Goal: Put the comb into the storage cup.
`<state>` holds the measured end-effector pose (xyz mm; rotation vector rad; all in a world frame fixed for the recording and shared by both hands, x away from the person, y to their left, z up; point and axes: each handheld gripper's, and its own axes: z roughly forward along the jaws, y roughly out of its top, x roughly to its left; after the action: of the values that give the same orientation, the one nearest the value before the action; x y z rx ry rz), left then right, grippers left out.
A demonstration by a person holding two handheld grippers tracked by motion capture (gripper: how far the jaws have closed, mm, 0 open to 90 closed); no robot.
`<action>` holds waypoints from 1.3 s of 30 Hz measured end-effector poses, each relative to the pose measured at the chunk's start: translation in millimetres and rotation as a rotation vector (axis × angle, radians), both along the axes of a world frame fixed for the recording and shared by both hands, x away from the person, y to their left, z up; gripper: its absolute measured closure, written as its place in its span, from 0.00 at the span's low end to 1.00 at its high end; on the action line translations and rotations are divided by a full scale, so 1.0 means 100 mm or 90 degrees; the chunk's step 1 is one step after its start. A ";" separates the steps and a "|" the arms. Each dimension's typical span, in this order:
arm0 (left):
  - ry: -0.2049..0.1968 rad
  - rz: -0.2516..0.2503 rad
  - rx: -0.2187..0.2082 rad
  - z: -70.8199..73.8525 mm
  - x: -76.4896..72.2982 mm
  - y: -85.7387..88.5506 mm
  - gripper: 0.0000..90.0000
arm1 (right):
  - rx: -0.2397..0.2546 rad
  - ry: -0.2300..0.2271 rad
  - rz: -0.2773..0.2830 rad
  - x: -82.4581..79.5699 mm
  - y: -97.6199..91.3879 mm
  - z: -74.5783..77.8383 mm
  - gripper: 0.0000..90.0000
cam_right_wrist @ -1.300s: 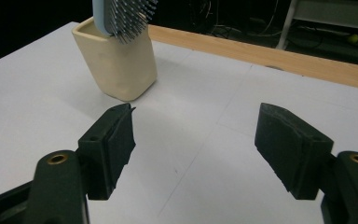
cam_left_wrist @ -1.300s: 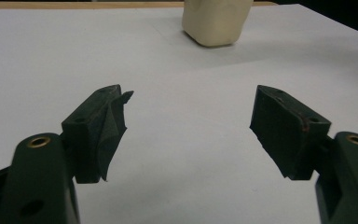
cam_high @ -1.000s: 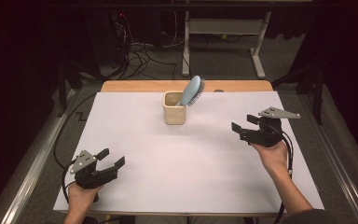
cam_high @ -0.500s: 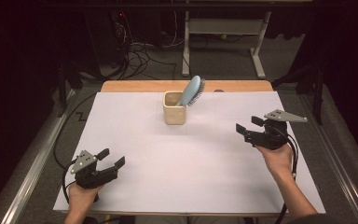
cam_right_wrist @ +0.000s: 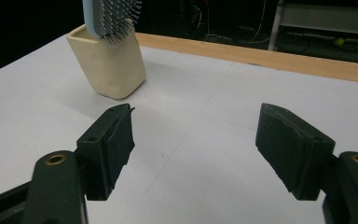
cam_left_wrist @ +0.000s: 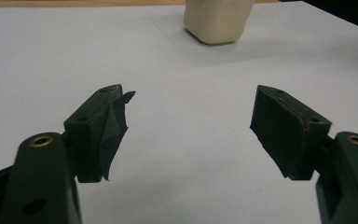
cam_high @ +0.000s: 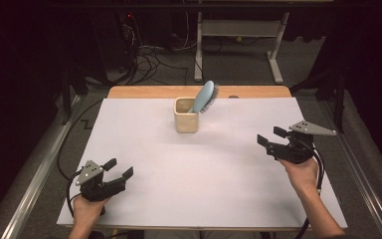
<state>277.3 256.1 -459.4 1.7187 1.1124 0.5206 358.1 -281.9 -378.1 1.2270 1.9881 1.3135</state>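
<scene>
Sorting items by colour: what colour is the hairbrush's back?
Light blue; the hairbrush shows it best in the high view, standing in the cream cup.

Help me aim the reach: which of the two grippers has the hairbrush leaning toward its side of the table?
The right gripper. The blue hairbrush stands in the cream cup and tilts toward that side; the left gripper lies on the opposite side, near the table's front edge.

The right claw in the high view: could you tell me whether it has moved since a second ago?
Yes, slightly: the right claw has drifted toward the table's near edge and a little outward, away from the cream cup, which has stayed put.
</scene>
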 end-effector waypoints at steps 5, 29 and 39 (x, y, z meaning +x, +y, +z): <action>0.001 0.000 -0.001 0.00 0.00 0.00 0.30 | 0.004 -0.002 -0.002 -0.03 -0.03 -0.01 0.31; 0.000 -0.005 -0.002 -0.01 0.01 -0.01 0.31 | 0.024 -0.009 -0.013 -0.18 -0.17 -0.06 0.31; 0.001 -0.005 -0.003 -0.01 0.02 -0.01 0.31 | 0.035 -0.013 -0.023 -0.25 -0.24 -0.09 0.31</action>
<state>279.1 255.1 -460.0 1.7195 1.1067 0.5108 333.0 -305.7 -386.6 1.2623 1.9190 1.3661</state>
